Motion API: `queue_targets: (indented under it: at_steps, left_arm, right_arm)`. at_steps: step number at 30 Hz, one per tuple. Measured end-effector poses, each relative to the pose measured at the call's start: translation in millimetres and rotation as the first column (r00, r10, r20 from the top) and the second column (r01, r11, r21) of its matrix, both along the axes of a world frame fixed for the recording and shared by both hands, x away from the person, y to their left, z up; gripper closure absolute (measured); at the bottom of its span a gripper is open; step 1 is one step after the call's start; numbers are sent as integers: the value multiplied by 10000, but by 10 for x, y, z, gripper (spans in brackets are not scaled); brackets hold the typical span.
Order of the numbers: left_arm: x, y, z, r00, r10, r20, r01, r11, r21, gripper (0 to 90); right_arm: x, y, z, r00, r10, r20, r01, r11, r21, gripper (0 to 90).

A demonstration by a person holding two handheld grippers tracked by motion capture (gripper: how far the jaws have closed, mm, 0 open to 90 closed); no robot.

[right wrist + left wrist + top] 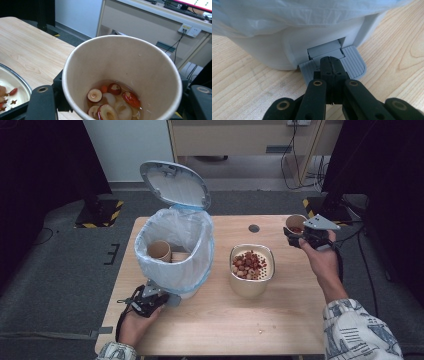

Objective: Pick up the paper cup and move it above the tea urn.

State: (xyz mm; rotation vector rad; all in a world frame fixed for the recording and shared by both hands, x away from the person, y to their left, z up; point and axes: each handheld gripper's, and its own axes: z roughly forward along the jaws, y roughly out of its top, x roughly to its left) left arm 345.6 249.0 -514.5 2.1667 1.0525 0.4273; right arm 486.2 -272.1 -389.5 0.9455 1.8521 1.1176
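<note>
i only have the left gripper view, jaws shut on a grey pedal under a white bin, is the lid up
Observer: Yes. In the high view the lid stands open behind the bin.
Operator: anything in the bin yet
Observer: A brown paper cup lies inside the bin liner.
Operator: where's my other gripper
Observer: The right gripper is at the table's far right, shut on a paper cup.
Operator: is that cup empty
Observer: No. The right gripper view shows red date slices and pale pieces in a little liquid at its bottom.
</note>
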Motion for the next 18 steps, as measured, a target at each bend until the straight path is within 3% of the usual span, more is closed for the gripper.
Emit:
queue_targets:
  at_steps: [10,18]
  left_arm:
    - [0,-2,0,10000,-7,5,7,10000,5,899]
    - [2,-2,1,10000,-34,17,34,10000,37,900]
  right_arm:
    - [116,106,10,9979,418,489,-403,9987,-314,290]
    - [130,251,77,9923,931,815,-858,9923,-888,289]
